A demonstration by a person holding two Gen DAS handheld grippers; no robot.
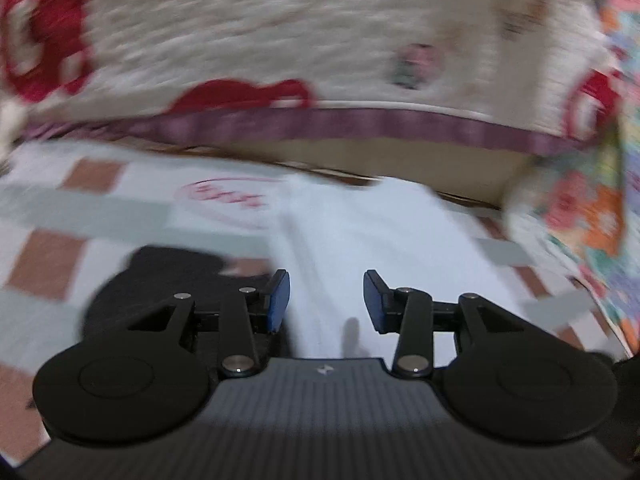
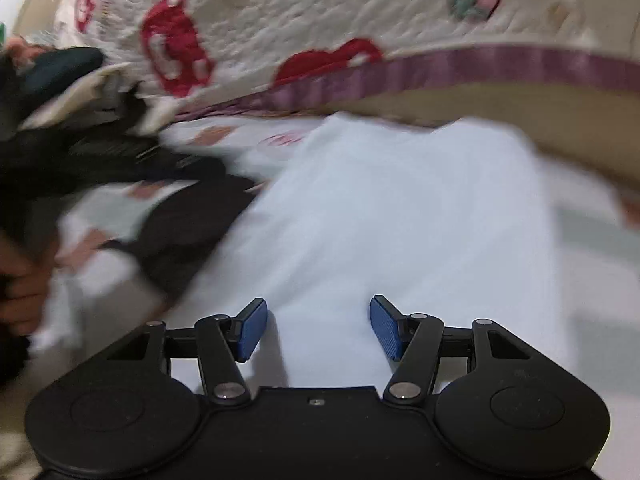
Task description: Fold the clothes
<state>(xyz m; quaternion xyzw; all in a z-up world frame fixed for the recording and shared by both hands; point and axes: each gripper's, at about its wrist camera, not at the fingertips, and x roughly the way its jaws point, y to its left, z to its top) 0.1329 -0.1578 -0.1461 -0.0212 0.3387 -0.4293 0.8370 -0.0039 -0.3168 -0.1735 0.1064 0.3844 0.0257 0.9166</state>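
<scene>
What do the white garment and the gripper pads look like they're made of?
White garment: thin, matte woven or knit cloth, probably cotton; it lies flat and smooth, though blur hides the weave. Right gripper pads: blue, ribbed, likely rubber or soft plastic.

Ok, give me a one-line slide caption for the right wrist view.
Right tool open above a white garment on the bed, dark clothes piled to its left.

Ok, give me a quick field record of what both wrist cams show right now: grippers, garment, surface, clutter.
left gripper: open, holding nothing, above the white garment
right gripper: open, holding nothing, above the white garment
white garment: spread on the bed, mostly flat
surface: checked sheet
dark clothes: heaped left of the garment
quilt: cream with red motifs, behind
image: motion-blurred, fine detail unreadable
</scene>
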